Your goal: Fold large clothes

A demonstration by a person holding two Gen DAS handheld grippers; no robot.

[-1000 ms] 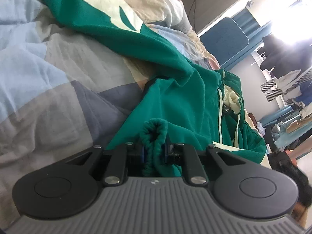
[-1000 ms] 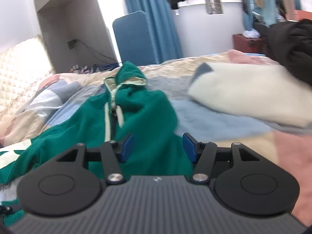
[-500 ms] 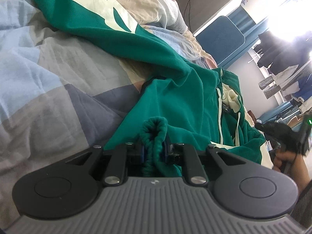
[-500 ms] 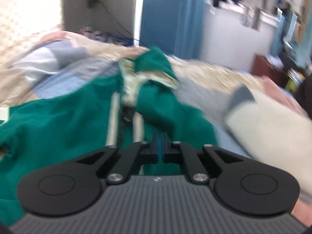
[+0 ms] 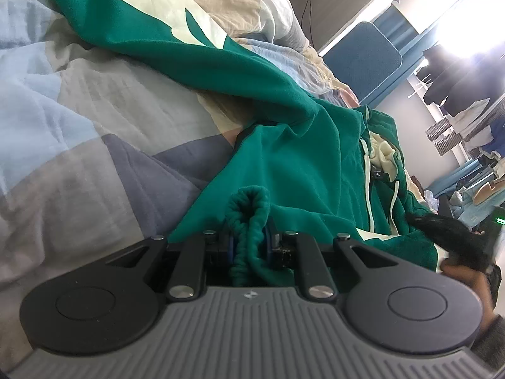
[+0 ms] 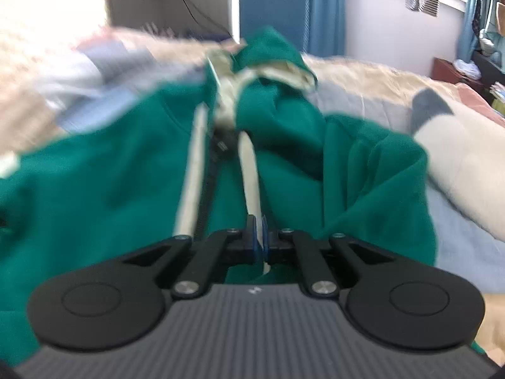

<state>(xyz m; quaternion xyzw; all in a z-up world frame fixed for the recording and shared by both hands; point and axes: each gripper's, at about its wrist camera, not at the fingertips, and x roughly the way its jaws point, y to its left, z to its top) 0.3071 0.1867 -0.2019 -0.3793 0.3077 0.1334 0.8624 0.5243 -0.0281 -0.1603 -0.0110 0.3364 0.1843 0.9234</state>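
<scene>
A green hoodie [image 5: 300, 170] with cream trim lies spread over the bed. My left gripper [image 5: 249, 243] is shut on a bunched ribbed cuff [image 5: 249, 202] of it, low over the quilt. In the right wrist view the hoodie [image 6: 94, 189] fills the middle, its hood [image 6: 271, 50] at the far end. My right gripper [image 6: 257, 237] is shut on the cream strip [image 6: 249, 158] beside the zip. That view is blurred. A hand [image 5: 467, 274] with the other gripper shows at the right edge of the left wrist view.
A patchwork quilt [image 5: 79, 110] in blue, grey and beige covers the bed. A white pillow [image 6: 467, 158] lies to the right of the hoodie. A blue padded panel [image 6: 271, 3] stands behind the bed, and clothes [image 5: 457, 88] hang by the window.
My right gripper went from open to shut and moved left and down onto the hoodie's zip edge, now pinching the cream strip. The left gripper kept its grip and place.
</scene>
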